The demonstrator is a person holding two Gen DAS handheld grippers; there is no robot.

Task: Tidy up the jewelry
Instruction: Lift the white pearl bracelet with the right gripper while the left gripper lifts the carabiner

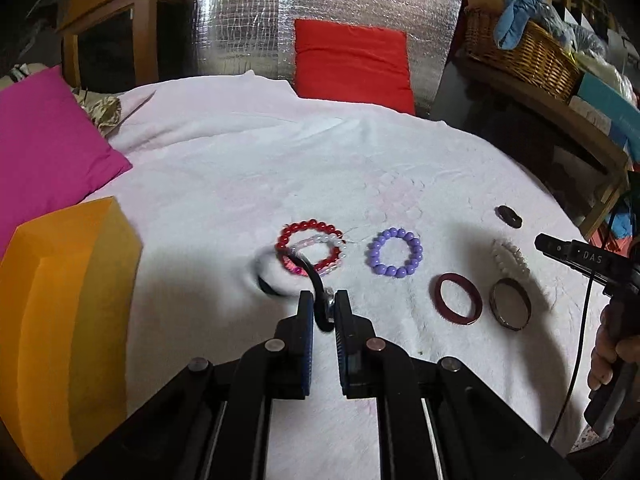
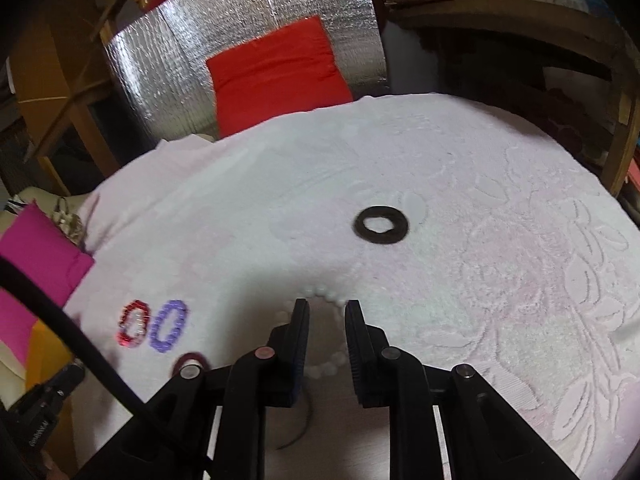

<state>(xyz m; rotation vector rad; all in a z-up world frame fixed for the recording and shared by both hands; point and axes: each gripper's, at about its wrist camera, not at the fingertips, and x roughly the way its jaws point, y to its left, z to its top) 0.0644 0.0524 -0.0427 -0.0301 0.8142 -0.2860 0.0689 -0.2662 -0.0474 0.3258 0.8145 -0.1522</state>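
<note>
Your left tongs [image 1: 323, 304] were closed on a thin black hoop bangle [image 1: 310, 276], lifting it just over the red bead bracelet [image 1: 310, 250] and the clear-and-white bead bracelet [image 1: 320, 246] stacked near the middle of the white textured bed cover [image 1: 240, 168], probably to group like pieces. A purple bead bracelet [image 1: 395, 253] lay just beside that stack; a dark red flat ring bangle [image 1: 458, 298] and a bronze-rimmed bangle [image 1: 510, 303] lay together toward the cover's right edge. Your right tongs [image 2: 327, 304] stood narrowly parted and empty over a white pearl bracelet [image 2: 320, 332], seemingly poised to take it. A black flat ring [image 2: 381, 225] lay apart, farther toward the far edge.
</note>
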